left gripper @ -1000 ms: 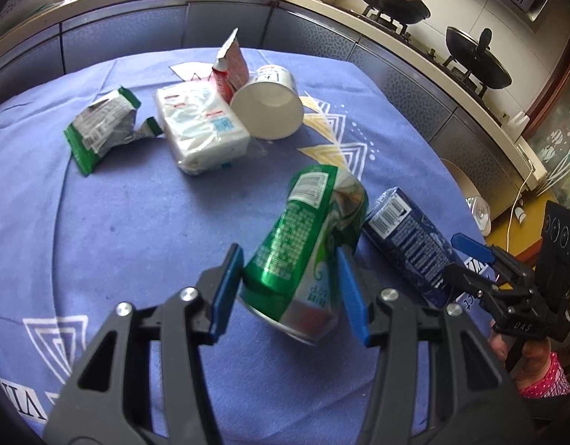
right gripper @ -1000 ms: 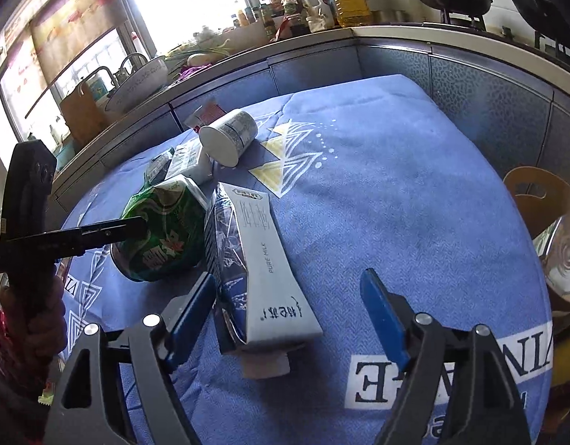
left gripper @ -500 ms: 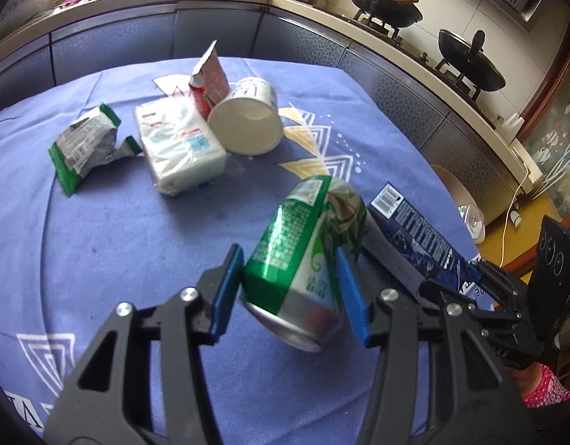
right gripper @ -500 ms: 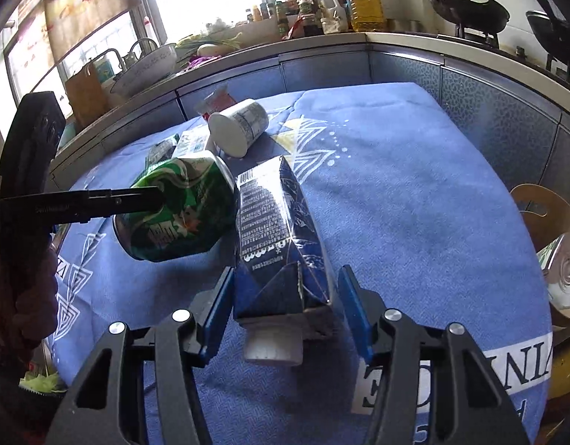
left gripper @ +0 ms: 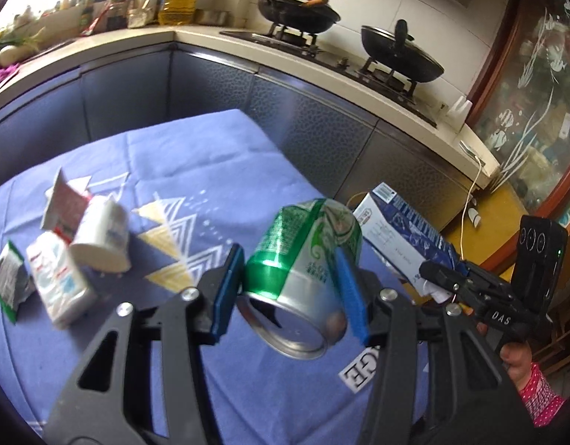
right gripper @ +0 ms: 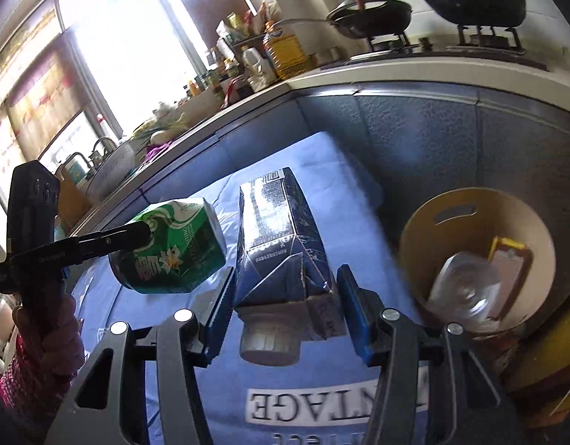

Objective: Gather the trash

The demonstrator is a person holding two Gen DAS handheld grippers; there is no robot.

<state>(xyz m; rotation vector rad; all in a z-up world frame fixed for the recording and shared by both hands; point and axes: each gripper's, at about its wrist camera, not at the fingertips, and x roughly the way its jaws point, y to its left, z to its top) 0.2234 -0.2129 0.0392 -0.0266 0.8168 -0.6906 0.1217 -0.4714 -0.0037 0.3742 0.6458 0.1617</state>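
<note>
My left gripper [left gripper: 290, 289] is shut on a dented green can [left gripper: 303, 259] and holds it in the air above the blue tablecloth [left gripper: 196, 170]. The can also shows at the left of the right wrist view [right gripper: 170, 248]. My right gripper [right gripper: 285, 307] is shut on a dark blue milk carton [right gripper: 281, 244], lifted off the table; the carton also shows in the left wrist view [left gripper: 403, 237]. A round tan bin [right gripper: 470, 259] stands beside the table at the right, with a clear plastic item and a wrapper inside.
On the table's left lie a white cup on its side [left gripper: 103, 241], a white packet [left gripper: 59, 282], a green wrapper [left gripper: 9, 278] and a red-and-white carton [left gripper: 64, 204]. Kitchen counter and stove with two black pans [left gripper: 400, 55] run behind the table.
Both grippers have lifted their loads off the table and swung right, toward the bin. The right gripper closed on the carton during this second; the bin's inside has come into view.
</note>
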